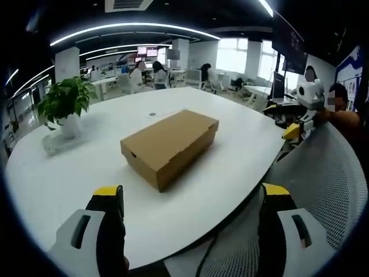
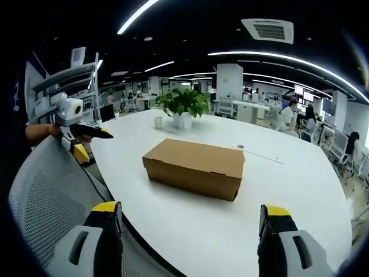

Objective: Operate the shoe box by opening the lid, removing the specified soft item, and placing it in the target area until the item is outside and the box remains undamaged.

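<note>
White table (image 1: 242, 150), carrying near its middle, well in from the near edge: closed cardboard shoe box (image 1: 169, 146), long axis skewed to that edge, dead ahead of left gripper (image 1: 193, 199) and right gripper (image 2: 190, 216), both empty, jaws wide, neither judged nearer

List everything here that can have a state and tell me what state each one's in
shoe box: lid closed, lying flat on the white table, untouched.
left gripper: open, jaws wide apart, holding nothing, short of the box.
right gripper: open, jaws wide apart, holding nothing, short of the box.
potted plant: upright on the table, beyond the box.
mesh chair: unoccupied, at the table edge.
</note>
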Available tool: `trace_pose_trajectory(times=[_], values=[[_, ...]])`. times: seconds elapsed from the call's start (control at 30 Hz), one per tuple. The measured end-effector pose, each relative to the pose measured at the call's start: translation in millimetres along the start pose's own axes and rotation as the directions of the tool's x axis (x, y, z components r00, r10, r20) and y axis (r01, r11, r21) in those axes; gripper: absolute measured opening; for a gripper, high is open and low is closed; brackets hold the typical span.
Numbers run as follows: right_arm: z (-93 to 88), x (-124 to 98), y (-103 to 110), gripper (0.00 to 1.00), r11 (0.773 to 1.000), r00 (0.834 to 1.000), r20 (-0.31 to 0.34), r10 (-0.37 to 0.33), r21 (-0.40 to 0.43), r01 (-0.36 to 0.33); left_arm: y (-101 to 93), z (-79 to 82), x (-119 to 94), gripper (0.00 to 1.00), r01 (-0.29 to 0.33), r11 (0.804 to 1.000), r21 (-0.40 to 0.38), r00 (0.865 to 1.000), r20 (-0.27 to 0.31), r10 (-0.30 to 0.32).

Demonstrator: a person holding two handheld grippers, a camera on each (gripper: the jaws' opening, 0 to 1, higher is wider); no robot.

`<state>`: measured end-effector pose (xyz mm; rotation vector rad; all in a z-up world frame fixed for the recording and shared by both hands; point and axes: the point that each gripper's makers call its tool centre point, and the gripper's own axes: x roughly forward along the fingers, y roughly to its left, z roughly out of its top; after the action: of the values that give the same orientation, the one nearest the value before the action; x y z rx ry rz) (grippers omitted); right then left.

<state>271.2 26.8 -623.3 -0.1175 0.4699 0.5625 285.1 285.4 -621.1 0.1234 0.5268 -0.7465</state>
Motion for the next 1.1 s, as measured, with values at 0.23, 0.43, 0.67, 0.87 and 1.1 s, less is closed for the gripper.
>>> trace_pose_trajectory(times=[0.23, 0.43, 0.67, 0.87, 1.1], values=[[1.8, -0.5, -2.2, 0.97, 1.000, 1.000, 0.004, -0.005, 0.010, 0.005, 0.4, 0.9, -0.1, 0.94, -0.001, 1.000, -0.005, 1.000, 0.003, 0.001], [1.8, -0.8, -2.6, 0.98, 1.000, 1.000, 0.003, -0.002, 0.014, 0.002, -0.1, 1.4, -0.2, 0.94, 0.001, 1.000, -0.008, 1.000, -0.002, -0.001], [0.8, -1.5, -3.1, 0.98, 0.999, 1.000, -0.001, -0.001, 0.034, 0.001, -0.2, 1.8, -0.3, 0.94, 0.005, 1.000, -0.008, 1.000, -0.004, -0.005], [0.9, -1.9, -4.3, 0.98, 1.000, 1.000, -0.011, -0.003, 0.025, 0.003, -0.4, 1.0, -0.5, 0.94, 0.010, 1.000, -0.005, 1.000, -0.012, -0.010], [4.9, -0.6, -6.7, 0.98, 1.000, 1.000, -0.017, 0.005, 0.018, -0.005, -0.5, 5.3, 0.2, 0.95, 0.024, 1.000, 0.015, 1.000, -0.019, -0.024]])
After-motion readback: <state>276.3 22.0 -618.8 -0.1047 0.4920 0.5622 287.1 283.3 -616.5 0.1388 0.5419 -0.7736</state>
